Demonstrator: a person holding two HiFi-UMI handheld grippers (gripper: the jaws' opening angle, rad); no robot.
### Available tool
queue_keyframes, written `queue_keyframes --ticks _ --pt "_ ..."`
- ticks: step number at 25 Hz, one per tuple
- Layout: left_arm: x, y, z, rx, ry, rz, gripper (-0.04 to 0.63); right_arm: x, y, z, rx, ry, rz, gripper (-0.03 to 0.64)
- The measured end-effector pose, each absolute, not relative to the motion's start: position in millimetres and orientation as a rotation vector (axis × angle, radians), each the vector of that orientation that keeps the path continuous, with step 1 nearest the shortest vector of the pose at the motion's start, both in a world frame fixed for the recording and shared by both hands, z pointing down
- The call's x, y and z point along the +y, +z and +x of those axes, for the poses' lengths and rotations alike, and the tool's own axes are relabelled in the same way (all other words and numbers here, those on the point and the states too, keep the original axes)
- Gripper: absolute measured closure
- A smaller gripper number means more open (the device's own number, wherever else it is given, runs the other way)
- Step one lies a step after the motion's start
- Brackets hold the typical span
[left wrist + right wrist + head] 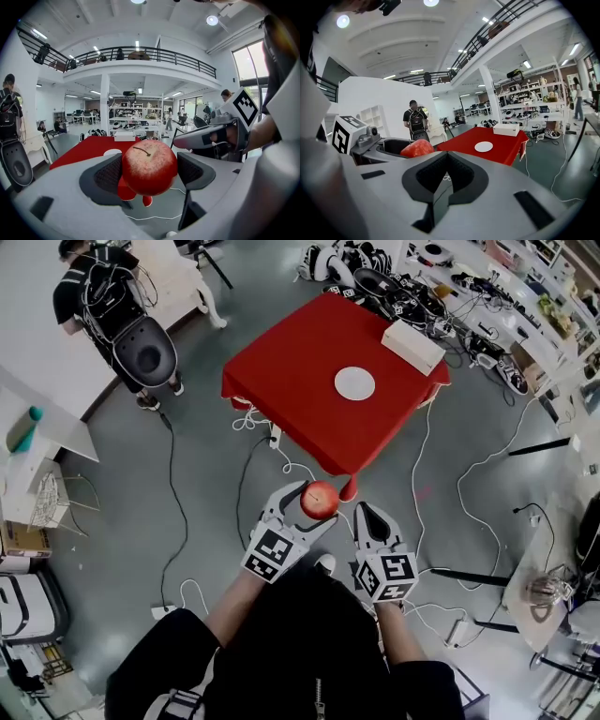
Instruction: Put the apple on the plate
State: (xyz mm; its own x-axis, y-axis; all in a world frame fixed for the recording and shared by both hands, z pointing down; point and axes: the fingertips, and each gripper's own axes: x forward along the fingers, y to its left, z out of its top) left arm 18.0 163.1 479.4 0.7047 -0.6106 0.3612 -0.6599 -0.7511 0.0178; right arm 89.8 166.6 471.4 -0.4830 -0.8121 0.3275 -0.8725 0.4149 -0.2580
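Red apple [149, 167] clamped in left tongs [150, 172]; right tongs [446, 180] closed, empty.

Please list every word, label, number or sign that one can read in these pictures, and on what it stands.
No text can be read in any view.
Left cube: a black-and-white square marker, a pattern without letters.
Right cube: the same kind of marker.
Box: no print can be made out.
Apple and plate: no label shows.
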Motion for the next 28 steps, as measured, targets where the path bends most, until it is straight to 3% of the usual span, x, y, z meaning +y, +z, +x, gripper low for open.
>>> queue_keyframes --ticks 17,28 --pt "99.1 500.5 43.0 -0.991 0.530 2.764 0.225 108.7 484.6 115.9 -2.507 0.624 1.525 0.607" --pt "-40.0 516.9 47.9 -0.930 0.496 2.741 0.225 -16.4 484.2 127.3 -2.421 0.622 1.589 0.607"
